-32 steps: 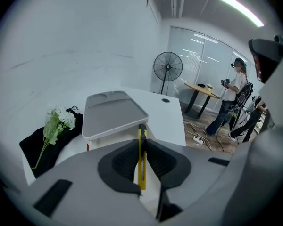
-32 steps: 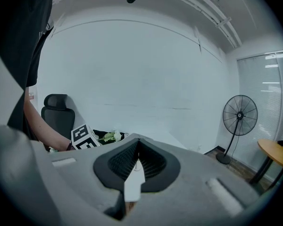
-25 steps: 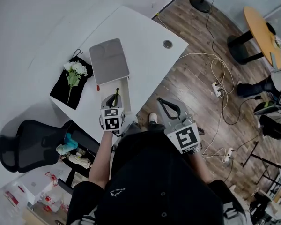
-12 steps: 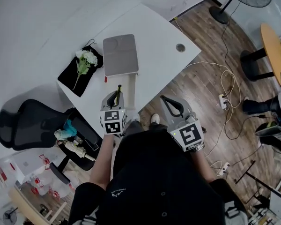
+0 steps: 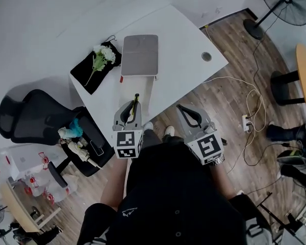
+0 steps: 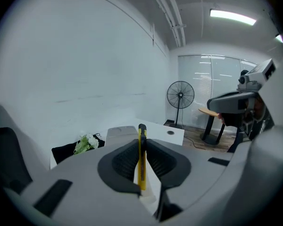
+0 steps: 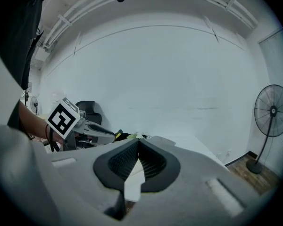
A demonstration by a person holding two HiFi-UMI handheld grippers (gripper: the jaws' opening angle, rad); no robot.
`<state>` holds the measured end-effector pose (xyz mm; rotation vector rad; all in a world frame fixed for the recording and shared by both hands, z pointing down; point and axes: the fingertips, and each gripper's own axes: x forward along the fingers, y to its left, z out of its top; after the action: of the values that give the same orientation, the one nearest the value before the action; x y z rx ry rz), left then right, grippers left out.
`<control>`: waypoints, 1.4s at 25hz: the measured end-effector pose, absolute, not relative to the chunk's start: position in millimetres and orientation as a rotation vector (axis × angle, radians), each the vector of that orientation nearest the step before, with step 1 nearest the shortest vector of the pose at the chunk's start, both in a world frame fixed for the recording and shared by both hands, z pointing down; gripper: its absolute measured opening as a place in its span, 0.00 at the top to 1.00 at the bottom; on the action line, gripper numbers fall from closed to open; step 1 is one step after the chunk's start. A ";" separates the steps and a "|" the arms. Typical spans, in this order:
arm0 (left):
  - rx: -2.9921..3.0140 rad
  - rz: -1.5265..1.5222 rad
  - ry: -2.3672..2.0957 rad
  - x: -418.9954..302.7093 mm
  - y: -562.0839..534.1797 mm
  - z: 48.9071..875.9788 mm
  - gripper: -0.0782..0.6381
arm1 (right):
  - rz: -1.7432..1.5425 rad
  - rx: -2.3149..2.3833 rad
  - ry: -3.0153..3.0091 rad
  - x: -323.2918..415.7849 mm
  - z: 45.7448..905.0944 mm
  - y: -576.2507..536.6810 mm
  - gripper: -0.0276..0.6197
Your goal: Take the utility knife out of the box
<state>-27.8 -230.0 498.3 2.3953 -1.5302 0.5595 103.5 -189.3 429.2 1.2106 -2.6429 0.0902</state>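
My left gripper [image 5: 132, 109] is shut on a yellow and black utility knife [image 5: 135, 101], which stands edge-on between the pads [image 6: 141, 160] and sticks out past the fingertips. It hovers over the near table edge, short of the box [image 5: 140, 54], a flat grey case with its white tray [image 5: 147, 87] pulled out toward me. In the left gripper view the box [image 6: 121, 132] lies beyond the knife tip. My right gripper [image 5: 187, 112] is held off the table's right side, its jaws [image 7: 137, 144] shut with nothing between them.
A white flower bunch [image 5: 101, 58] lies on a black cloth [image 5: 90, 73] left of the box. The white table [image 5: 182, 60] has a round cable hole [image 5: 207, 56]. A black office chair [image 5: 30, 120] stands at left, a fan [image 5: 286, 3] and floor cables [image 5: 251, 102] at right.
My left gripper has lifted and drawn back toward me with the knife, away from the box's open tray. The right gripper has stayed about where it was.
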 end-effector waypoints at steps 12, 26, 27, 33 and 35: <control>2.396 0.444 -1.581 -6.3 -176.7 475.7 0.82 | 0.127 1.095 -2.668 101.9 438.8 -174.1 0.95; 2.458 0.431 -1.583 9.0 -169.7 459.2 0.82 | 0.204 1.150 -2.652 111.6 440.7 -168.9 0.95; 2.465 0.426 -1.588 9.1 -171.4 455.6 0.82 | 0.192 1.154 -2.648 113.2 438.6 -170.2 0.95; 2.498 0.390 -1.633 6.2 -183.0 434.4 0.82 | 0.032 1.167 -2.675 118.1 415.8 -181.7 0.95; 2.516 0.370 -1.648 5.9 -188.6 425.2 0.82 | -0.078 1.158 -2.686 118.1 403.1 -187.5 0.95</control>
<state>5.9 -188.6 425.2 2.5155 -1.6475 0.3703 118.1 -187.5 403.1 1.1577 -2.6857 -0.0780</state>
